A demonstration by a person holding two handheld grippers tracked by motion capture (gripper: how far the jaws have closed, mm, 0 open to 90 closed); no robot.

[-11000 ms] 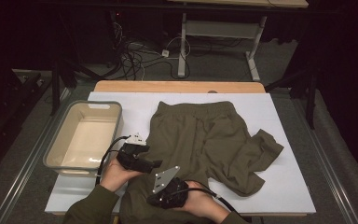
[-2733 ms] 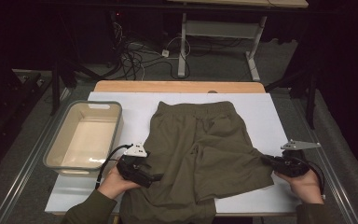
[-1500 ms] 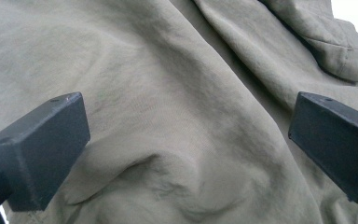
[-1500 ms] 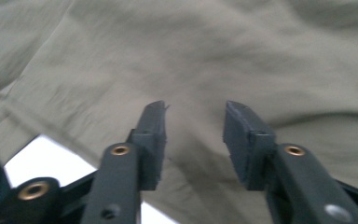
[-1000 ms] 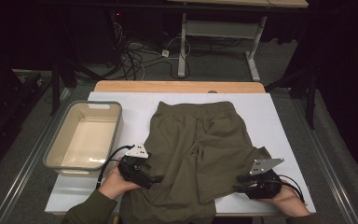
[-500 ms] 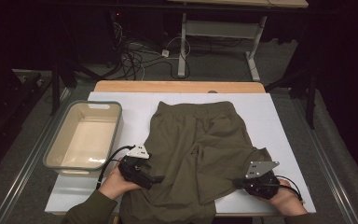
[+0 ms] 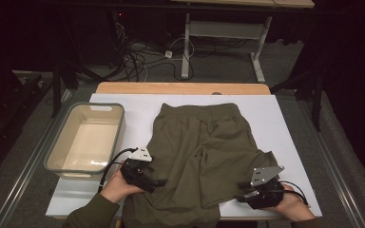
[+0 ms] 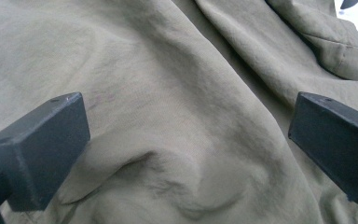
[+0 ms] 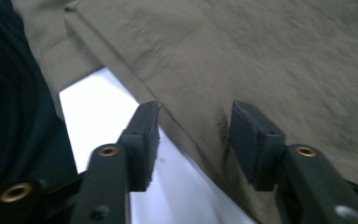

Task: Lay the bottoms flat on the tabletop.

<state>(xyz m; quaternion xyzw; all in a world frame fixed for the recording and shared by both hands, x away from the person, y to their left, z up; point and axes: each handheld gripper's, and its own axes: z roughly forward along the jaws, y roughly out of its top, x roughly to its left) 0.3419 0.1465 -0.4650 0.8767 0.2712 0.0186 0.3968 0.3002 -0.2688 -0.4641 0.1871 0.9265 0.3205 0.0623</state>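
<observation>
Olive-green shorts (image 7: 204, 152) lie spread on the white table top (image 7: 123, 102), waistband at the far side, one leg folded over the other. My left gripper (image 7: 160, 182) rests on the near left part of the shorts. In the left gripper view its jaws stand wide apart over wrinkled fabric (image 8: 168, 70), so the left gripper (image 8: 186, 149) is open. My right gripper (image 7: 240, 196) sits at the near right hem. Its jaws have just been opening. In the right gripper view the right gripper (image 9: 193, 140) straddles the hem (image 9: 261, 56) without pressing on it.
A beige plastic bin (image 7: 83, 169) stands on the left of the table, beside the left hand. A wooden strip (image 7: 180, 88) runs along the far edge. Behind it are cables (image 7: 142, 57) and a table frame on the dark floor.
The shorts lie flatter than eleven seconds ago. The right gripper has come in from the table's right edge to the near hem. The left gripper has kept its place.
</observation>
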